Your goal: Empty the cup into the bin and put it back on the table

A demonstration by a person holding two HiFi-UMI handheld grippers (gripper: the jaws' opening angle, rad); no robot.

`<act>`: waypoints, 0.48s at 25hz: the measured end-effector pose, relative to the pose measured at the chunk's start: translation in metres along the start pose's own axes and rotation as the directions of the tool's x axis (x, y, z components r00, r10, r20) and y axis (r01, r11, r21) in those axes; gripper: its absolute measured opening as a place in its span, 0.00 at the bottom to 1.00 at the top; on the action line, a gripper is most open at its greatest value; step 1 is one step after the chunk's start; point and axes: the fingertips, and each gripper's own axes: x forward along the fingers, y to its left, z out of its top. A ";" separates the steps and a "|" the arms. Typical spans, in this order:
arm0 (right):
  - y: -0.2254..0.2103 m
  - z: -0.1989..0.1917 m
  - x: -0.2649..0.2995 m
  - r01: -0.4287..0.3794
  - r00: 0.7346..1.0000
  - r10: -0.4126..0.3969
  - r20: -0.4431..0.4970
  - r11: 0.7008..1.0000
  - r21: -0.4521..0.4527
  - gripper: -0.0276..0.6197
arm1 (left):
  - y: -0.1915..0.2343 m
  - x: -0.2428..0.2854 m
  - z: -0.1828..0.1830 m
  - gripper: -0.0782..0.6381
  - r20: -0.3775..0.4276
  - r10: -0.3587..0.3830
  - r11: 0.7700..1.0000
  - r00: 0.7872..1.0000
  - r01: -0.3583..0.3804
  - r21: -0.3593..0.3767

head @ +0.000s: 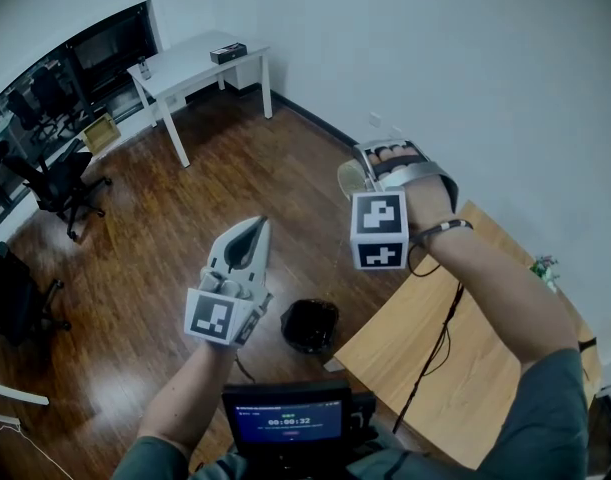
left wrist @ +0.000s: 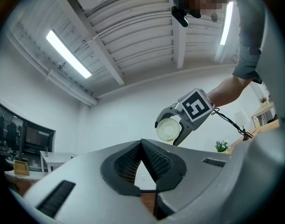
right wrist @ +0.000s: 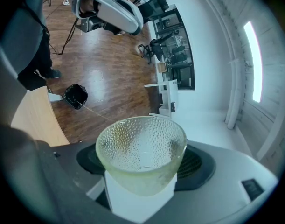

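The person holds both tools up in the air in front of them, over a dark wooden floor. The right gripper has the cup clamped between its two jaws, which stand wide to take it. In the right gripper view it is a clear, dimpled glass cup, wider at the rim than at the foot, gripped on its lower body, and nothing shows inside it. It is off the table, raised in the air near the table's far corner, and it touches nothing but the jaws. The black bin stands on the floor just beside the near corner of that light wooden table, lower in the head view than the cup and between the two arms. The left gripper is held apart from the cup, to its left. Its jaws are closed tip to tip with nothing between them, and it points upward, so its own view takes in the ceiling lights and the raised right gripper with the cup. Farther off, a white table stands by the wall and a black office chair sits near the windows.
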 end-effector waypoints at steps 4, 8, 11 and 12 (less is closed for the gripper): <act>0.002 0.000 -0.005 0.007 1.000 -0.007 0.001 1.000 -0.011 0.66 | -0.002 -0.004 0.002 0.11 0.005 0.006 1.000 1.000 -0.006 0.016; 0.000 0.000 -0.006 0.010 1.000 -0.010 -0.003 1.000 -0.022 0.66 | -0.004 -0.005 0.002 0.11 -0.009 0.002 1.000 1.000 -0.002 0.007; -0.004 0.006 -0.005 0.024 1.000 -0.024 -0.003 0.999 -0.042 0.66 | 0.002 -0.007 0.004 0.11 -0.002 0.005 1.000 1.000 -0.005 0.015; -0.005 0.008 -0.004 0.032 0.999 -0.032 -0.006 0.998 -0.057 0.66 | 0.004 -0.008 0.005 0.11 -0.002 0.006 1.000 1.000 -0.006 0.008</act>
